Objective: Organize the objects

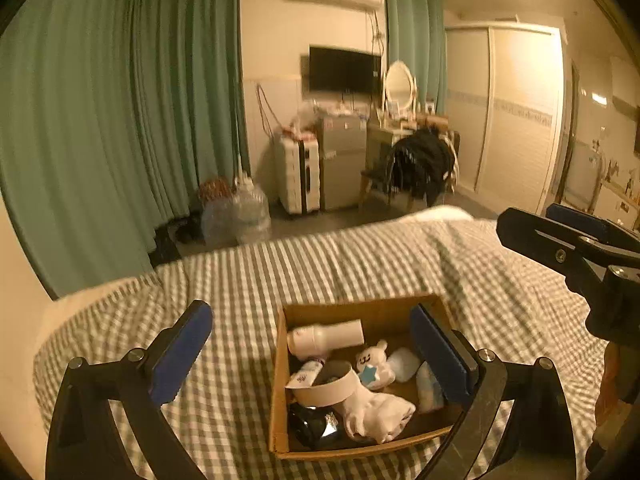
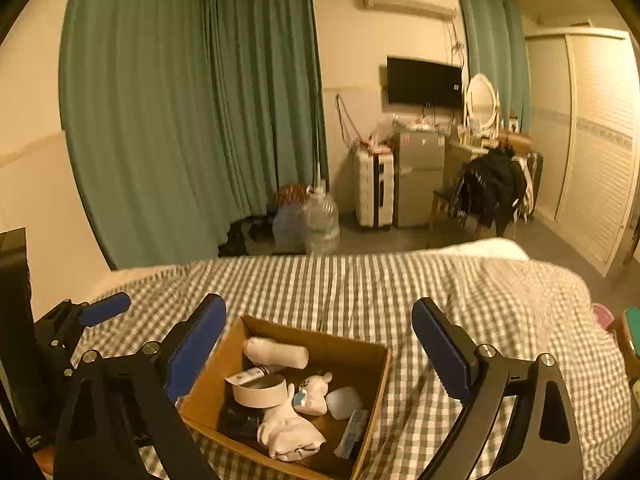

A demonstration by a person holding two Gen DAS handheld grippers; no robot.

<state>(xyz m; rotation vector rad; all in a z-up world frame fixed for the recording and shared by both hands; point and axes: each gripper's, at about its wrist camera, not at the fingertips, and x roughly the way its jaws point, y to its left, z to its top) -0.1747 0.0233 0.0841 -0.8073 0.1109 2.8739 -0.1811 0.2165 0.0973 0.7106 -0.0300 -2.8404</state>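
Note:
A shallow cardboard box [image 1: 280,412] [image 2: 378,392] sits on the checked bedspread. In it lie a white bottle [image 1: 324,338] [image 2: 276,353], a roll of tape [image 1: 330,388] [image 2: 260,394], a white bear toy [image 1: 374,364] [image 2: 314,394], white cloth [image 1: 378,414] [image 2: 288,432], a dark object [image 1: 314,424] and a small packet [image 2: 352,432]. My left gripper [image 1: 316,356] is open and empty above the box; its right finger overlaps the box's right side. My right gripper [image 2: 320,354] is open and empty, straddling the box from above. Each gripper shows at the edge of the other's view.
The bed [image 1: 360,264] [image 2: 400,288] fills the foreground. Beyond it are green curtains [image 1: 120,120], water jugs [image 1: 248,212], a suitcase [image 1: 298,174], a small fridge [image 1: 344,160], a chair with dark clothes [image 1: 420,164] and a wardrobe [image 1: 516,112].

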